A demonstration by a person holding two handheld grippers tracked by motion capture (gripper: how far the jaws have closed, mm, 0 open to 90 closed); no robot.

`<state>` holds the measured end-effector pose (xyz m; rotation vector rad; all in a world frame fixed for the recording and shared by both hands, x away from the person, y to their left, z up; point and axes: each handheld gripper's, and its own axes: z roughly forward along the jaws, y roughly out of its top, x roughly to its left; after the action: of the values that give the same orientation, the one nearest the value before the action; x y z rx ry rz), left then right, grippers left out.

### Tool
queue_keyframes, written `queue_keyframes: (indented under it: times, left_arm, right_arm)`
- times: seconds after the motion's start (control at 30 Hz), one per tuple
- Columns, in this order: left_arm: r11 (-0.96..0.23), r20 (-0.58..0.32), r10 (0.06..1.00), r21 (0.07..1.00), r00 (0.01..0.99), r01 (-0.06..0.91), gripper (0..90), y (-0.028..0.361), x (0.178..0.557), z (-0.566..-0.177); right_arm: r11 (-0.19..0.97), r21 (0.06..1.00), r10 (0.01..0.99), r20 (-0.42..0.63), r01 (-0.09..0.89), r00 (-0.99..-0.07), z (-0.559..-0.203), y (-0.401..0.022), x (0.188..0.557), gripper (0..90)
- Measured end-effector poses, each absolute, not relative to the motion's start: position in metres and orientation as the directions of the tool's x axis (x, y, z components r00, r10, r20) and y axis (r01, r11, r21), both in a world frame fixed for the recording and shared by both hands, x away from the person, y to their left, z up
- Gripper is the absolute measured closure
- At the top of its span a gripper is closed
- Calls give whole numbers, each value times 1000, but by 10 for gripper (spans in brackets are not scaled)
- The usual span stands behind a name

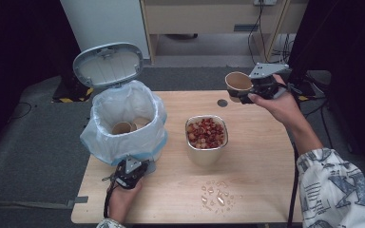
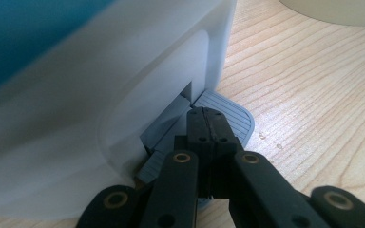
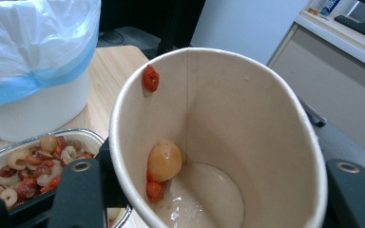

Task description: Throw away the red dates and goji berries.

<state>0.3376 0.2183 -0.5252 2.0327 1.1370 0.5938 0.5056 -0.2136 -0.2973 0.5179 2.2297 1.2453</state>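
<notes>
Left gripper (image 2: pixel 208 124): jaws shut, tips pressed on bin pedal (image 2: pixel 228 114), pedal partly hidden. Right gripper (image 1: pixel 261 88): clamped on cup (image 1: pixel 237 81).

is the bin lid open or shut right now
Open. The bin's lid stands tipped up behind the bag-lined bin, so paper cups show inside. The shut left gripper presses on the pedal.

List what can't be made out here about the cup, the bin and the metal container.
- Paper cup: right gripper view, outer wall and the grip on it hidden by the cup itself.
- Bin: high view, bottom hidden by the liner.
- Pedal: left gripper view, partly covered by the shut jaws.
- Metal container: right gripper view, cut off by the cup.
</notes>
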Motion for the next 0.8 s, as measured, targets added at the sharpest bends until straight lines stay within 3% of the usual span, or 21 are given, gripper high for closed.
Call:
queue_keyframes:
  times: [0.8]
  left_arm:
    - [-351,46,861,773,506,528,892,219,338,-525]
  right_arm:
    - [435,886,584,-141,161,-799,-290,-212,512,372]
